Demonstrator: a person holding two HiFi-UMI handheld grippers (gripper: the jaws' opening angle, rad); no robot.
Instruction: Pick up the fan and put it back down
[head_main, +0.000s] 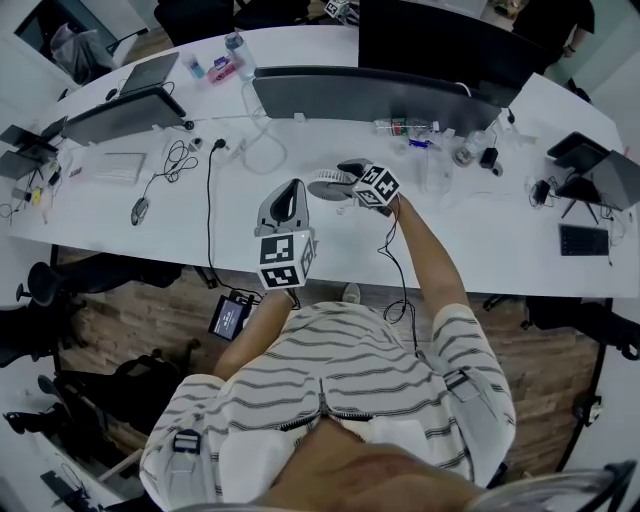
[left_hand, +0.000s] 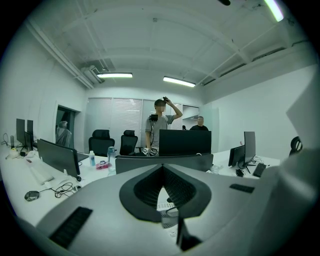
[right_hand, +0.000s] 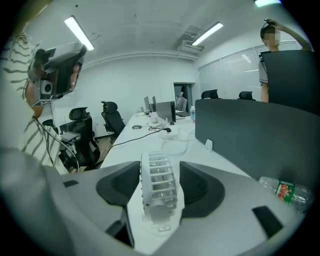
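Observation:
A small white fan (head_main: 324, 185) is near the middle of the white desk (head_main: 470, 240), at the tip of my right gripper (head_main: 346, 182). In the right gripper view the fan's grille (right_hand: 160, 182) stands edge-on between the two dark pads (right_hand: 119, 184), which press on both sides of it; the gripper is shut on it. I cannot tell whether the fan rests on the desk. My left gripper (head_main: 294, 190) hovers just left of the fan, its jaws shut with the tips meeting (left_hand: 162, 168) and nothing held. Part of the fan (left_hand: 168, 212) shows through the gap below those tips.
A wide dark monitor (head_main: 375, 95) stands behind the fan, a plastic bottle (head_main: 402, 127) at its foot. Left on the desk are a laptop (head_main: 125, 115), coiled cables (head_main: 180, 158) and a mouse (head_main: 139, 210). A keyboard (head_main: 585, 240) lies far right. A person (left_hand: 161, 127) stands beyond the desk.

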